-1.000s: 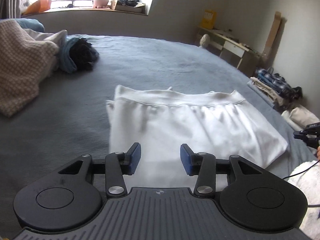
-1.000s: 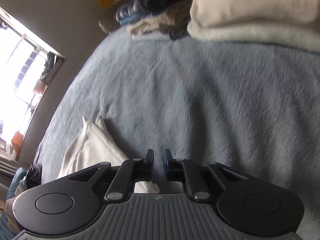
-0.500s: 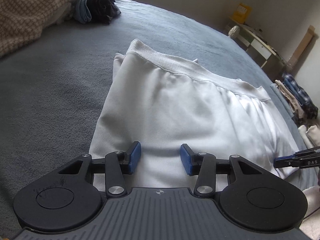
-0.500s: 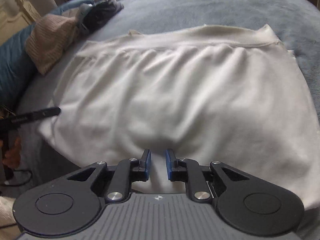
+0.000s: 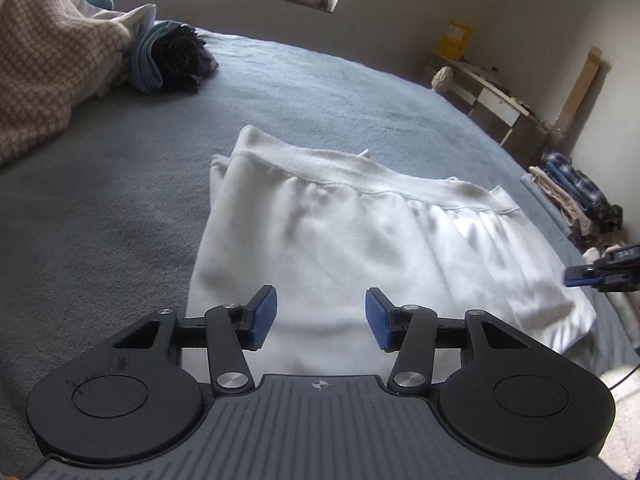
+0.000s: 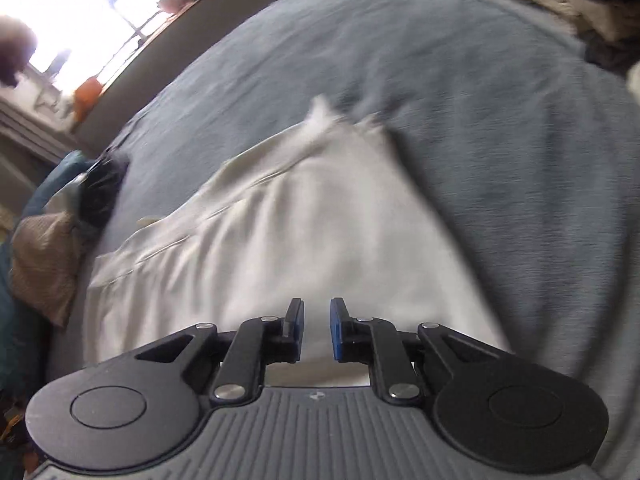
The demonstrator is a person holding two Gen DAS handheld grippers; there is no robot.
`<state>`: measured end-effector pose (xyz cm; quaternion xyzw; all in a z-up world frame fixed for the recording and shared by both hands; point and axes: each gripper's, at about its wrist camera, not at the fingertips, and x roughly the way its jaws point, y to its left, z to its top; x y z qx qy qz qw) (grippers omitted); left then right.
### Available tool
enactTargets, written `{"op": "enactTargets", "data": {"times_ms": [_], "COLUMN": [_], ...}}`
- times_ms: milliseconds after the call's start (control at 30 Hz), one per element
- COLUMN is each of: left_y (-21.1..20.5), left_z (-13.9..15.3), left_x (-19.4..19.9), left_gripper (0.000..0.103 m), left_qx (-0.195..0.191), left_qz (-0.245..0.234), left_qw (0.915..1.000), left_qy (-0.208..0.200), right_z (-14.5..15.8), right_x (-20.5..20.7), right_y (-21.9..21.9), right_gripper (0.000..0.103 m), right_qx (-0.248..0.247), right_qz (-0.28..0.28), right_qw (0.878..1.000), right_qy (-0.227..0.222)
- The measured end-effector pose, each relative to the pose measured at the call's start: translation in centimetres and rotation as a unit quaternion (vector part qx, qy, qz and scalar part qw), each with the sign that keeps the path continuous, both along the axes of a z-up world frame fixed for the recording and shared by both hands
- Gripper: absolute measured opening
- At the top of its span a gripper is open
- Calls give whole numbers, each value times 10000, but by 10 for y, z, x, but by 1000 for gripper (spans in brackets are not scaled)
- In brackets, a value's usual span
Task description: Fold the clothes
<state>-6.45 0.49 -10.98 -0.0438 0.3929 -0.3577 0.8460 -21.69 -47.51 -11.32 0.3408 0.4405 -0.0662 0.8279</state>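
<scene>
A white garment [image 5: 360, 248] lies folded flat on the grey-blue bed [image 5: 120, 220], its ribbed waistband on the far side. My left gripper [image 5: 320, 318] hovers over the garment's near edge, open, with nothing between its blue pads. At the right rim of the left wrist view, the tip of my right gripper [image 5: 578, 270] hangs by the garment's right corner. In the blurred right wrist view, the right gripper [image 6: 317, 328] sits over the white garment [image 6: 300, 240] near its right edge. Its jaws are nearly shut, with only a narrow gap, and hold nothing.
A beige houndstooth blanket [image 5: 44, 72] and a dark and teal bundle of clothes [image 5: 172, 60] lie at the far left of the bed. A stack of folded clothes [image 5: 576, 200] sits at the right edge. A desk [image 5: 492, 104] stands by the far wall. Bare bed [image 6: 520, 140] stretches right of the garment.
The left gripper has lifted and drawn back a little from the garment, still open. The right gripper has swung fast toward the garment's right side, blurring its view; its jaws stay nearly shut.
</scene>
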Motion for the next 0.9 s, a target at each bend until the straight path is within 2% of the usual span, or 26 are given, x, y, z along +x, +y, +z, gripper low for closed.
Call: {"op": "enactTargets", "data": {"times_ms": [133,233,333,400,467,533,600,667,767,867,900], "left_y": [-25,-28,-24,-20,-16,-12,-15,-38,-76,-104,-103], "left_z": [-7,-23,-20,-16,-11,-7,-3,-1,-4,-28,-34], "left_x": [0,7,12,15,17,20,22,22,21,26,31], "left_gripper": [54,54,53,53,53,54,54,54,54,53,49], "left_qx": [5,227,118,3,-113,-228,-374,-603,-853,-598,-627], "left_qz": [-260,-102,-74,-77,-81,-84,-167,-471,-984,-1101,-1058], "left_qw": [9996,9996,9999,10000,9999,9997,9992,9971,9912,9907,9903], "left_qy": [103,142,98,56,14,-27,-35,55,247,521,648], "right_z": [-33,-50,-48,-42,-36,-29,-19,-14,-22,-44,-51], "right_x": [41,40,7,-12,-30,-35,-22,9,62,94,95], "right_y": [54,48,-9,-41,-71,-75,-62,-32,21,57,54], "right_gripper": [15,13,6,9,10,11,11,12,15,15,15], "right_qx": [901,939,927,469,88,219,191,311,816,1228,1277], "right_qz": [748,562,-431,-1141,-1814,-1976,-1676,-978,31,537,449], "right_qw": [9931,9940,9947,9924,9833,9800,9853,9937,9954,9904,9905], "right_qy": [-87,1,-140,14,131,-64,-263,-443,-509,-331,-237]}}
